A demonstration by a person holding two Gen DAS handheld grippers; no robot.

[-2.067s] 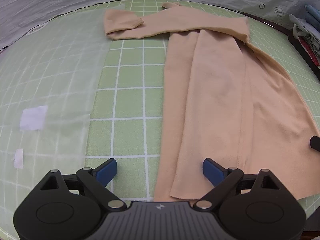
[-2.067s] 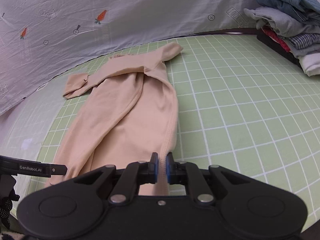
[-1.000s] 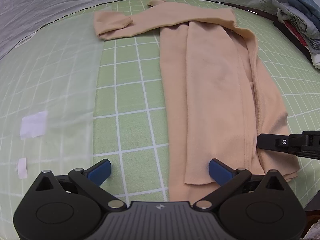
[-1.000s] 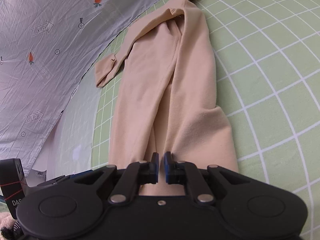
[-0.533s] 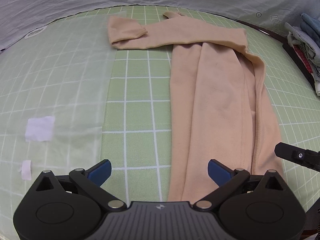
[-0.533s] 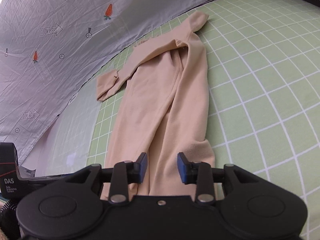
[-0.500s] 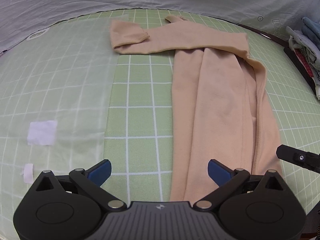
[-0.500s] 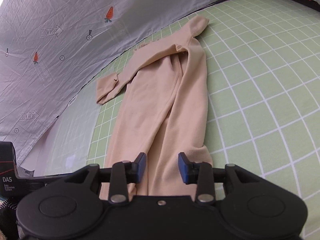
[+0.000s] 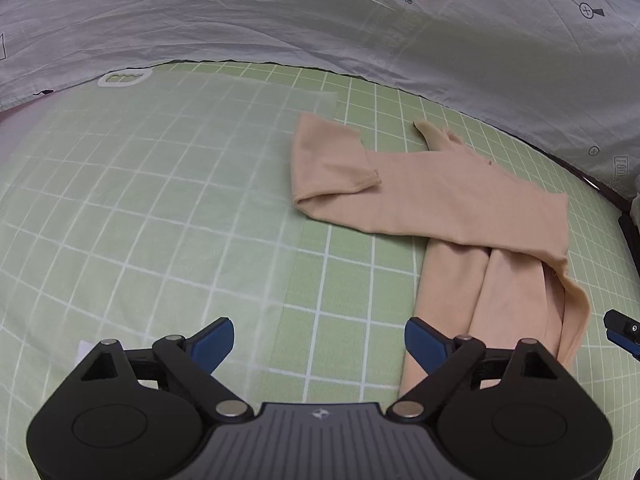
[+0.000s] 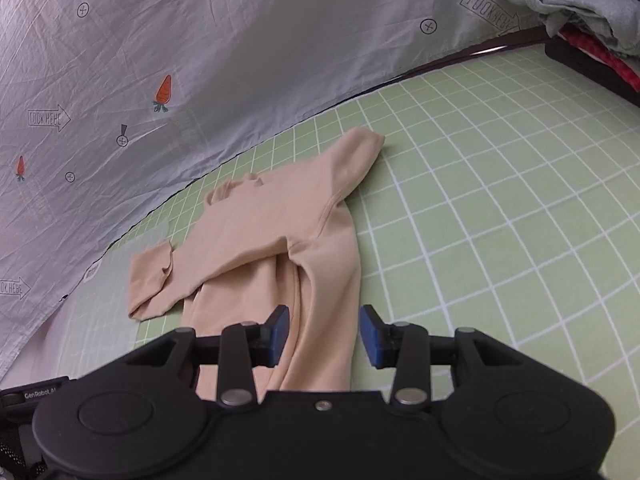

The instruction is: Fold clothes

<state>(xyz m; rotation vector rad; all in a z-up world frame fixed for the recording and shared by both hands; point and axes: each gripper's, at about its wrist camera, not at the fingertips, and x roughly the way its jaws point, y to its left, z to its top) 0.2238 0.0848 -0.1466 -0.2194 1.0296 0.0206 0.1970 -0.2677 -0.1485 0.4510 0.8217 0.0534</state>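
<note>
A beige long-sleeved garment [image 9: 460, 200] lies flat on the green grid mat [image 9: 340, 300], its body folded lengthwise into a narrow strip. One sleeve crosses its top toward the left, with the cuff turned back. My left gripper [image 9: 318, 330] hovers over bare mat just left of the strip. Its jaws are closing, still wide, with nothing between them. In the right wrist view the garment [image 10: 280, 240] runs away from my right gripper [image 10: 324, 320]. That gripper is open above the strip's right edge, and its pads do not press the cloth.
A grey printed sheet [image 9: 280, 20] hangs behind the mat. A translucent film [image 9: 160, 180] covers the mat's left part. Stacked clothes [image 10: 580, 8] sit at the far right corner. The right gripper's tip [image 9: 622, 330] shows at the left wrist view's right edge.
Both grippers have moved up along the garment toward its sleeve end. The right gripper went from shut to open and let go of the cloth. The left jaws narrowed slightly.
</note>
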